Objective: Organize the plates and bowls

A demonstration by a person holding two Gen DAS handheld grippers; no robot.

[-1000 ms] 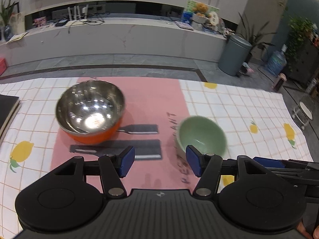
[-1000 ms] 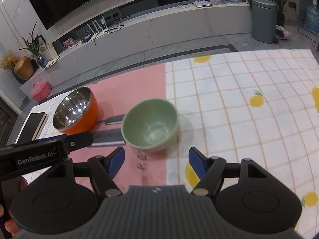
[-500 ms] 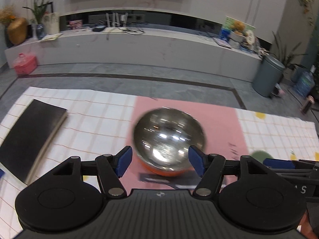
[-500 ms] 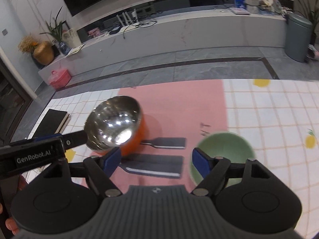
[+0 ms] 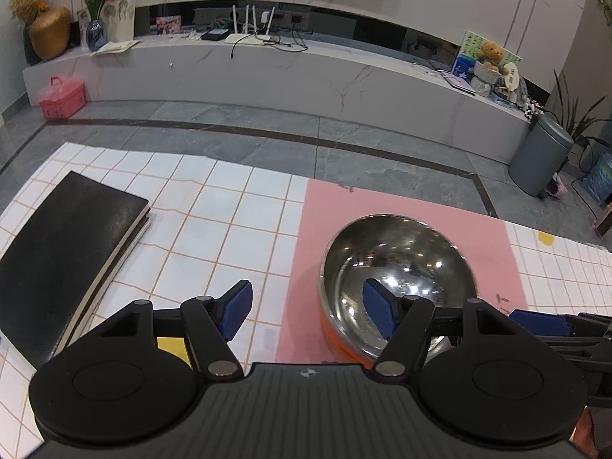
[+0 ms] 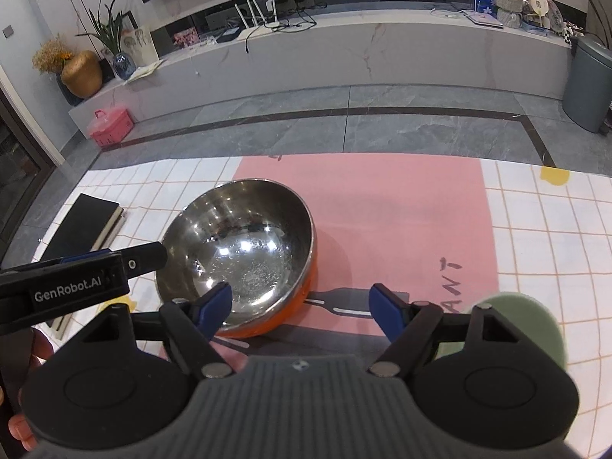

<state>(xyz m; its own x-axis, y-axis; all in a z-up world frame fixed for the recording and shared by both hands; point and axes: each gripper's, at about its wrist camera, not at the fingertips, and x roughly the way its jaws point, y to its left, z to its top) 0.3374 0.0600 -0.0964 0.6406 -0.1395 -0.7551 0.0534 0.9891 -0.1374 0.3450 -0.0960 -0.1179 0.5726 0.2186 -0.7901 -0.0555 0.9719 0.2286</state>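
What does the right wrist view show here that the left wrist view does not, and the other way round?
Only the right wrist view shows the pale green bowl, partly hidden behind the right tool, whose jaws are closing with nothing between them, and the dark cutlery print on the pink mat.

Only the left wrist view shows the open left tool from behind, its right finger over the steel bowl's rim, and the yellow patch under it.

Both show the steel bowl with the orange outside, the black book, the pink mat and the checked cloth.
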